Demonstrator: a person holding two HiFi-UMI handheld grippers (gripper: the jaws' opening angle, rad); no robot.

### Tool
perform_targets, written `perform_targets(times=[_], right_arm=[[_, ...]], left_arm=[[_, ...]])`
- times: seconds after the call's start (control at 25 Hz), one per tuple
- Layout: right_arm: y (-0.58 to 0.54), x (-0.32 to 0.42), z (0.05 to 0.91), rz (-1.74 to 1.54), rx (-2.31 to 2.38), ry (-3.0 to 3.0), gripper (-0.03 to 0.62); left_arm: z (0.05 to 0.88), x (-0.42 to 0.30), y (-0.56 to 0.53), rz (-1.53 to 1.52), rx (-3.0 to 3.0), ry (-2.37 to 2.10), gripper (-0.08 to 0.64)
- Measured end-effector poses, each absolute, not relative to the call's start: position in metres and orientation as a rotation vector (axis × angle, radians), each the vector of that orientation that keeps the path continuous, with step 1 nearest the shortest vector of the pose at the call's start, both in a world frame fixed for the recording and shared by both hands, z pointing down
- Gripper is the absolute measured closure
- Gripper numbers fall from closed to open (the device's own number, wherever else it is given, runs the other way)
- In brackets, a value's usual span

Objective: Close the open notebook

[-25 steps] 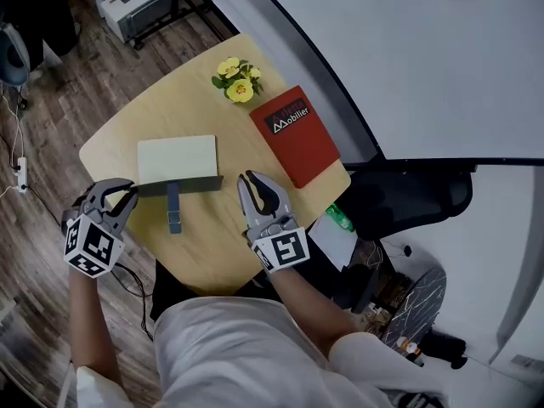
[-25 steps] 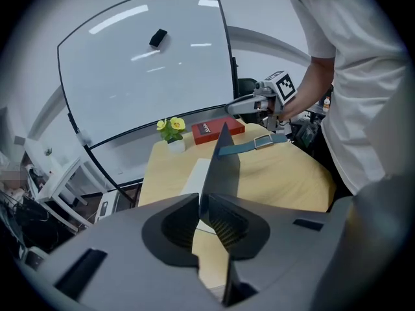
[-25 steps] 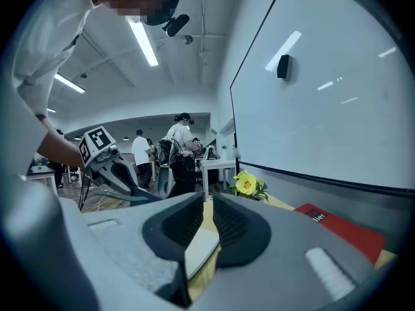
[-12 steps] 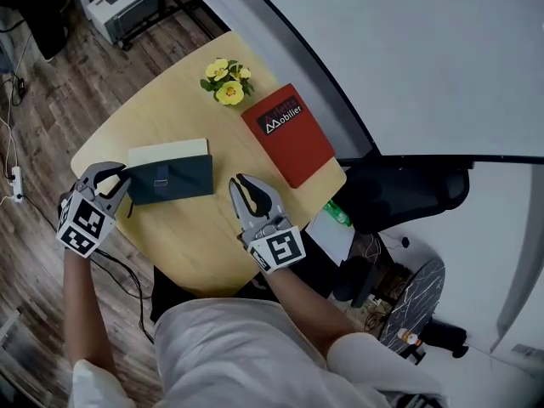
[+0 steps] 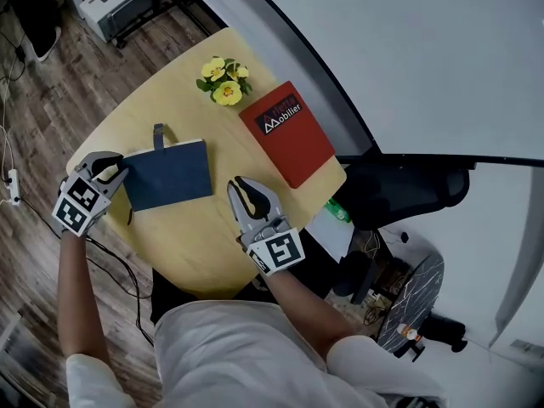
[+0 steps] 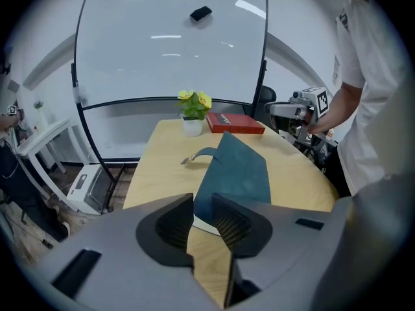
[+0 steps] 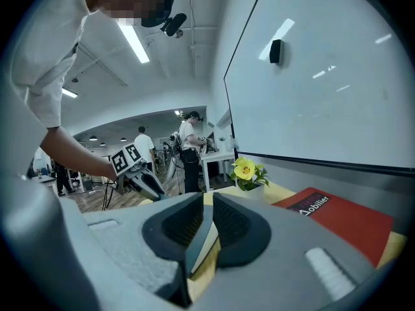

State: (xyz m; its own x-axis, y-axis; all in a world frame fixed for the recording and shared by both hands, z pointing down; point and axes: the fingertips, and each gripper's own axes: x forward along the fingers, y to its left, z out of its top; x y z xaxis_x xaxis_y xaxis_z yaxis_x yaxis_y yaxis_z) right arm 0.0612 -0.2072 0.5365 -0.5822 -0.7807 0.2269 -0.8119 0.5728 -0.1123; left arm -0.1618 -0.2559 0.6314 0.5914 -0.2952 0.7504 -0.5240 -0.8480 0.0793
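The notebook [image 5: 167,174] lies closed on the wooden table [image 5: 195,245], dark blue cover up, and its strap [image 5: 158,134] sticks out at the far side. My left gripper [image 5: 119,167] sits at the notebook's left corner. Its jaws are opening, with the corner of the cover [image 6: 237,170] between the tips and not pinched. The left gripper [image 6: 202,206] points down at the table. To the right of the notebook my right gripper [image 5: 240,184] is shut and holds nothing; its jaws [image 7: 206,216] point toward the left gripper [image 7: 146,183].
A red book [image 5: 287,133] lies at the table's far right, with a small pot of yellow flowers [image 5: 221,81] beside it. A black office chair [image 5: 408,194] stands to the right of the table. A whiteboard runs along the far side. Several people stand in the background.
The blue cover has swung over the pale pages and now lies flat: the notebook is closed. My left gripper went down and left with it. The strap now lies at the far side.
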Motion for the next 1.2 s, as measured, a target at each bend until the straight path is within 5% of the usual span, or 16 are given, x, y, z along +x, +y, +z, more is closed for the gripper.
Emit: perform_targets(times=[0.8, 1.2], right_arm=[[-0.200, 0.036, 0.548, 0.353, 1.239, -2.681, 0.547], [-0.179, 0.054, 0.480, 0.251, 1.266, -2.818, 0.546]], left_arm=[[0.680, -0.179, -0.259, 0.999, 2.425, -0.870, 0.453], [0.536, -0.189, -0.213, 0.385, 2.467, -1.286, 0.466]])
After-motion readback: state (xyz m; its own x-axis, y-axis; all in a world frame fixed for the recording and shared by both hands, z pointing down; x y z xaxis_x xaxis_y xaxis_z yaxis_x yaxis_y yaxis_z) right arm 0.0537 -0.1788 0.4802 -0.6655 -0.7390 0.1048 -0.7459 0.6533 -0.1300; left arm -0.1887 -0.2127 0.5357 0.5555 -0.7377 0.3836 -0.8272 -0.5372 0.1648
